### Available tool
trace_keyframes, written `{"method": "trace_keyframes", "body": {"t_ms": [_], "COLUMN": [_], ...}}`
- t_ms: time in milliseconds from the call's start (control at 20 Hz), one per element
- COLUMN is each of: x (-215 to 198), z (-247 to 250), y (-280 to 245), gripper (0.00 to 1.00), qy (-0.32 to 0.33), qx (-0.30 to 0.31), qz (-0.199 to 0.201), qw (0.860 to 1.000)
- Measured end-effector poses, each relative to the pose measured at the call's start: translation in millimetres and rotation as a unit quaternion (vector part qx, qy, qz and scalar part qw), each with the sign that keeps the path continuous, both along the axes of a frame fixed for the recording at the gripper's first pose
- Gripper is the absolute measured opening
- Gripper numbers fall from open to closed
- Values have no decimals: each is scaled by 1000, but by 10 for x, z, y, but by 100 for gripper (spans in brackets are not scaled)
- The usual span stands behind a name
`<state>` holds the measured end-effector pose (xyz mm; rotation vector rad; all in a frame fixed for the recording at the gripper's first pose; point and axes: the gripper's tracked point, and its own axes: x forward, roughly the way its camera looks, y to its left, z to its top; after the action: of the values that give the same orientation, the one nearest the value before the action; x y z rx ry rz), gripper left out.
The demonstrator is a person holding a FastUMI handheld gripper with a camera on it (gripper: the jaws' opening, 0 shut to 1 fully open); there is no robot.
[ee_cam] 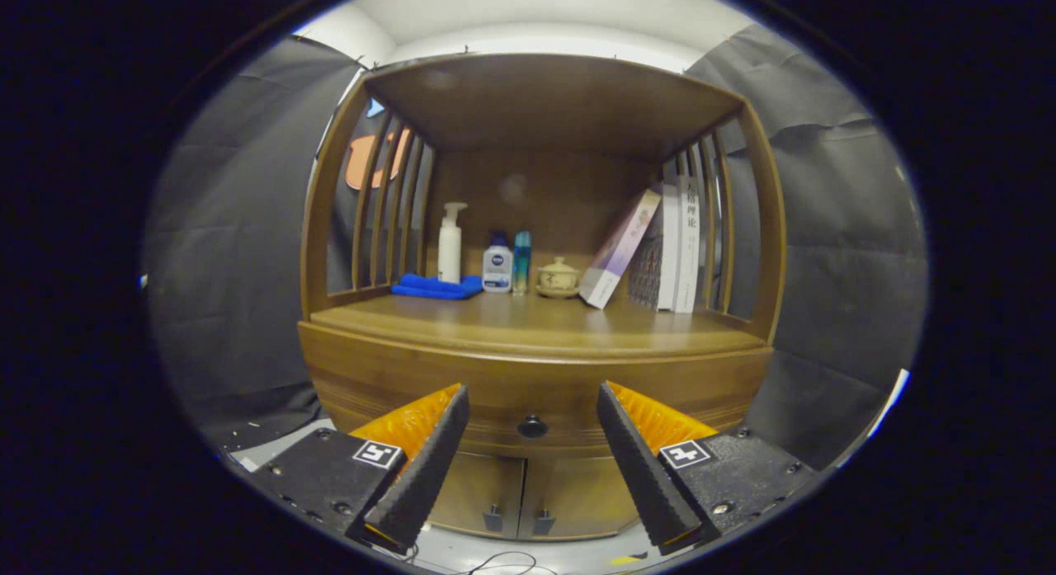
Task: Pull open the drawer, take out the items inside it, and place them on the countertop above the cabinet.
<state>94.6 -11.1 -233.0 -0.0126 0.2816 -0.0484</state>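
The tongs [533,410] are spread wide, holding nothing. The closed drawer [528,385] faces them, its long axis running side to side. Its knob [532,426] sits between the fingertips, just beyond them.

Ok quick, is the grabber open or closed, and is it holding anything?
Gripper: open, holding nothing, fingers apart either side of the drawer knob ahead.

Hand-held gripper [533,398] level, fingers [429,451] spread wide apart, holding nothing
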Motion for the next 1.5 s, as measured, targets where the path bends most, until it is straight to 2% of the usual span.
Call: {"method": "trace_keyframes", "body": {"t_ms": [300, 800, 1200, 1500], "x": [284, 467, 441, 200], "z": [-538, -721, -725, -695], "y": [27, -42, -51, -35], "gripper": [80, 33, 24, 23], "qy": [50, 63, 71, 77], "qx": [20, 49, 43, 44], "qz": [6, -19, -13, -14], "qw": [999, 997, 996, 996]}}
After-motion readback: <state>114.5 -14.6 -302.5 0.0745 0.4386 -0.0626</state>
